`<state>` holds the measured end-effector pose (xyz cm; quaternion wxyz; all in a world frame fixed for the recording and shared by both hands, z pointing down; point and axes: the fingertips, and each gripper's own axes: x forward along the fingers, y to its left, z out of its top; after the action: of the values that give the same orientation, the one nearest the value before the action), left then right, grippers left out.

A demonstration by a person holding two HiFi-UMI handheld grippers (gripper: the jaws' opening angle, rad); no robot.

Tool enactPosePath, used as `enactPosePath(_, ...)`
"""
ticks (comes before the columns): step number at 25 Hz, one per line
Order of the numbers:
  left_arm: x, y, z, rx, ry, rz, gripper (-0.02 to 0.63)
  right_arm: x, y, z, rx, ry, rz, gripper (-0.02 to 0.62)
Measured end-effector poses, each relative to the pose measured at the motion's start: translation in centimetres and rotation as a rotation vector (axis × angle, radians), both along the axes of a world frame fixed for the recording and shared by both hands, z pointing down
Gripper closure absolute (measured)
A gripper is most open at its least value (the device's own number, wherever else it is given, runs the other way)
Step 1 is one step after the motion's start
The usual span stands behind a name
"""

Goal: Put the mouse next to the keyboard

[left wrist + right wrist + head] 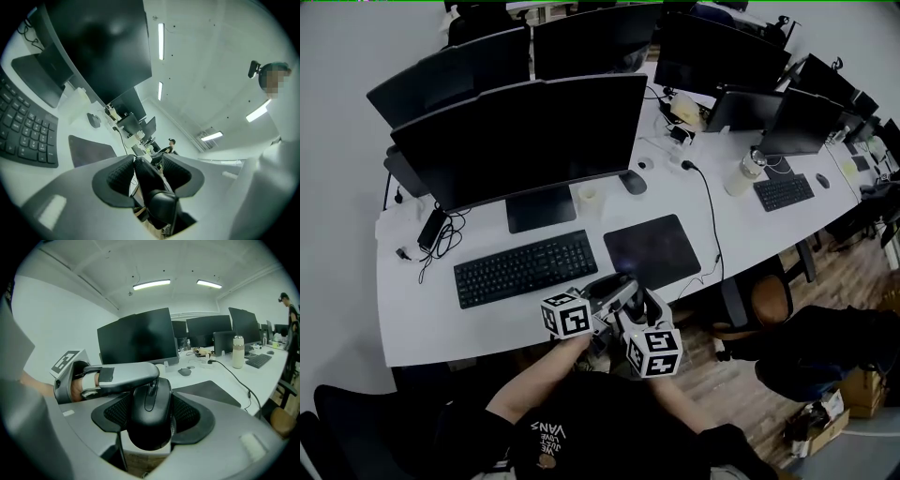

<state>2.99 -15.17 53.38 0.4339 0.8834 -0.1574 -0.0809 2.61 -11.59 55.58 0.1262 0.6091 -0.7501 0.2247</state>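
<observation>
A black mouse [151,413] sits upright between the pads of my right gripper [151,409], which is shut on it. My left gripper [147,162] reaches across from the left, and one of its grey fingers [123,376] lies over the mouse's top. In the left gripper view the mouse [149,180] stands edge-on between the jaws with a gap on its right side, so that gripper is open. Both grippers hang at the desk's front edge, just in front of the dark mouse pad [652,250]. The black keyboard [525,268] lies to the pad's left.
A big monitor [520,141] stands behind the keyboard on the white desk [422,319]. A second mouse [633,182] and a cup [591,199] sit by its base. A black cable [711,216] runs right of the pad. A bottle [743,174] stands further right, a phone [431,228] far left.
</observation>
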Motion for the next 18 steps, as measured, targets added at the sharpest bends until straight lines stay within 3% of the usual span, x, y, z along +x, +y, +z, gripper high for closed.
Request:
enactPosePath(8, 0.4, -3.9, 1.9, -0.015, -0.059, -0.044, 0.377, 0.5, -3.8, 1.3, -0.025, -0.024, -0.072, 0.318)
enactPosePath(18, 2.1, -9.6, 3.6, -0.044, -0.096, -0.150, 0.341, 3.0, -9.0, 2.7, -0.071, -0.079, -0.154, 0.319)
